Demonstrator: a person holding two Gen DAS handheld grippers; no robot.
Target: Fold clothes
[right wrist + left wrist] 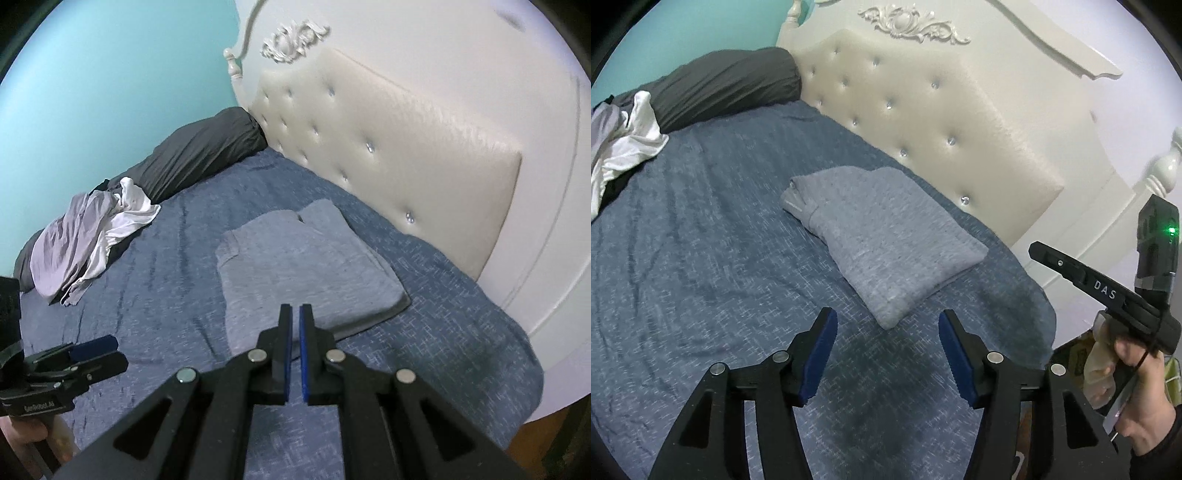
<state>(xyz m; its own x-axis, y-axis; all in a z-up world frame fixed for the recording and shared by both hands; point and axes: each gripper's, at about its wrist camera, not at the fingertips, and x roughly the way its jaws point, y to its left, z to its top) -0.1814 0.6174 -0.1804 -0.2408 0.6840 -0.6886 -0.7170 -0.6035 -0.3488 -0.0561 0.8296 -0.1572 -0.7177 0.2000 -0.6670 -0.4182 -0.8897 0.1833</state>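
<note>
Reading "DAS", white lettering on right gripper [1034, 249], jaws together.

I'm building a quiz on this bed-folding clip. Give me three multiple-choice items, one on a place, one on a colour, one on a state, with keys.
1. Where does the folded grey knit garment lie?
A. on the blue bedspread near the cream tufted headboard
B. on the floor
C. on the dark grey pillow

2. What colour are the gripper pads?
A. red
B. blue
C. white

3. How do the grippers stand?
A. both hold cloth
B. left gripper shut, right gripper open
C. left open, right shut, both empty

Answers:
1 A: the garment rests flat on the bedspread beside the headboard.
2 B: blue pads line the fingers in both wrist views.
3 C: the left jaws stand apart, the right nearly meet, and nothing is between either.
</note>
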